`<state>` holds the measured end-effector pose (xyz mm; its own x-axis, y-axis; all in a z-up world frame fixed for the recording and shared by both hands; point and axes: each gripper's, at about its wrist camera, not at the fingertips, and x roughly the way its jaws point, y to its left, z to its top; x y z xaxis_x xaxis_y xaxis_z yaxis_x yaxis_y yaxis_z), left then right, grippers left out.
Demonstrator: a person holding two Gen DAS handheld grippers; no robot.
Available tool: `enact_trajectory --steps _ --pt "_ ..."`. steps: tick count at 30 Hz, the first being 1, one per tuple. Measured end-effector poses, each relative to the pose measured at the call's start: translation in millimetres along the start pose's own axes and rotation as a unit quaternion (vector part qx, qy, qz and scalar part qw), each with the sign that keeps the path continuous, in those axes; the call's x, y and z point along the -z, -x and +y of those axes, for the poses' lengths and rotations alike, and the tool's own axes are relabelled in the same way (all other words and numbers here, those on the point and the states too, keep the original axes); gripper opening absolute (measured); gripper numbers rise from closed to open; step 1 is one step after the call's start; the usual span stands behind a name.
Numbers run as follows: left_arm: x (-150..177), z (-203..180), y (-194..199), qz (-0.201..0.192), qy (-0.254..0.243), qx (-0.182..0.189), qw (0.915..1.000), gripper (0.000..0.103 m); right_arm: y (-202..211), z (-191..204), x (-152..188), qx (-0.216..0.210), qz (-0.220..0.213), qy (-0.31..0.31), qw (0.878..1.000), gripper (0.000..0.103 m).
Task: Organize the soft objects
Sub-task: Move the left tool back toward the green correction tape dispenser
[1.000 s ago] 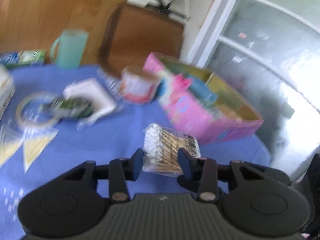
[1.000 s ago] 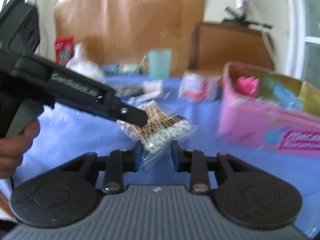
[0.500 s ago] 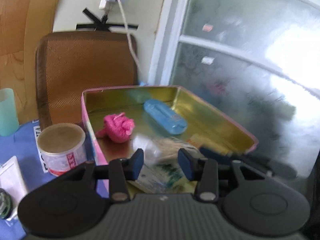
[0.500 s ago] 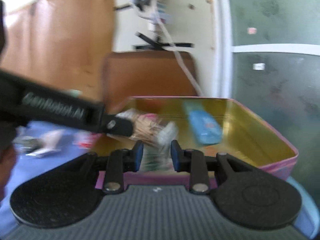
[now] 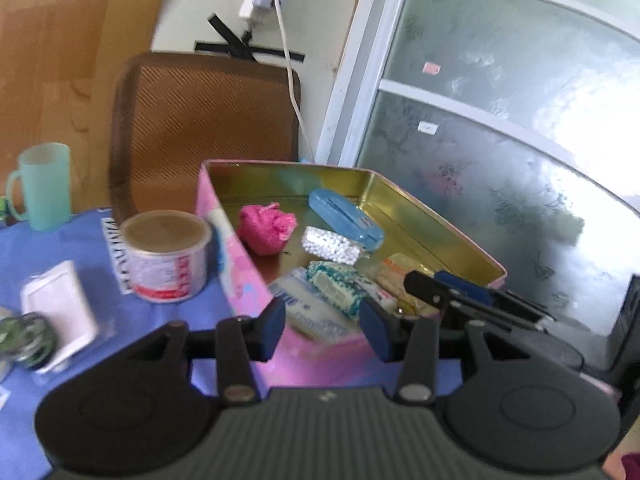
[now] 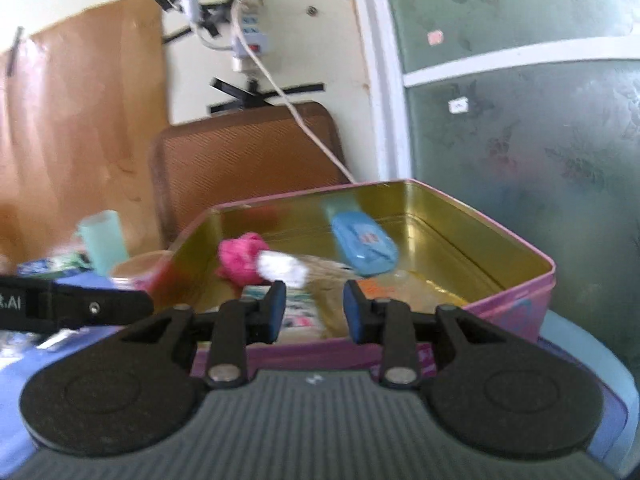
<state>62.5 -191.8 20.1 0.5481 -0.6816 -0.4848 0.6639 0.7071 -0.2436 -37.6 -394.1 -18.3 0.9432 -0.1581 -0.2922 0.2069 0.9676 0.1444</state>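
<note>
Inside the pink tin (image 5: 436, 220), whose walls are gold on the inner face, lie a pink fuzzy ball (image 5: 267, 227), a blue plastic case (image 5: 346, 224), the bag of cotton swabs (image 5: 331, 245), a green-patterned packet (image 5: 340, 289) and a white packet with blue print (image 5: 310, 312). Both of my grippers hang at the tin's near wall, above the blue tablecloth (image 5: 80, 248). My left gripper (image 5: 323, 330) has its jaws spread with nothing between the blue pads; they frame the packets at the near end of the tin without touching them. My right gripper (image 6: 314, 310) is spread about as wide and is just as empty, and its dark fingers show in the left view reaching over the tin's right corner. The bag of cotton swabs rests on the tin floor between the pink ball and the blue case, just beside both; its white tips form a band that runs from the ball toward the case, slanting a little toward me. Outside the tin, a round can (image 5: 166, 255) stands just beside its left wall, and a mint green mug (image 5: 44, 186) stands further left near a brown chair back (image 5: 204, 120).
</note>
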Motion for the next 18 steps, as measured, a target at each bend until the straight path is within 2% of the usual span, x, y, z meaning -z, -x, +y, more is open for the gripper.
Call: enact_trajectory --steps 2,6,10,12,14,15,17,18 --pt "10 15 20 -0.004 0.007 -0.003 1.0000 0.042 6 13 -2 -0.026 -0.005 0.004 1.000 0.035" --pt "40 63 60 -0.004 0.028 -0.074 0.9969 0.042 12 51 -5 -0.107 0.013 0.017 0.994 0.035" --pt "69 124 91 0.013 0.070 -0.172 0.9826 0.042 -9 107 3 -0.199 0.068 0.057 0.976 0.037" --pt "79 152 101 0.017 0.105 -0.203 0.9735 0.042 -31 138 8 -0.229 0.097 0.085 0.965 0.048" --pt "88 170 112 -0.007 0.128 -0.196 0.9721 0.041 -61 166 9 -0.258 0.121 0.100 0.953 0.055" --pt "90 175 115 -0.018 0.140 -0.188 0.9719 0.041 -75 179 10 -0.263 0.126 0.115 0.949 0.063" --pt "92 182 119 -0.030 0.158 -0.177 0.9709 0.041 -101 204 12 -0.262 0.136 0.159 0.942 0.077" --pt "92 185 120 -0.034 0.165 -0.176 0.9697 0.041 -113 214 14 -0.257 0.143 0.177 0.939 0.077"
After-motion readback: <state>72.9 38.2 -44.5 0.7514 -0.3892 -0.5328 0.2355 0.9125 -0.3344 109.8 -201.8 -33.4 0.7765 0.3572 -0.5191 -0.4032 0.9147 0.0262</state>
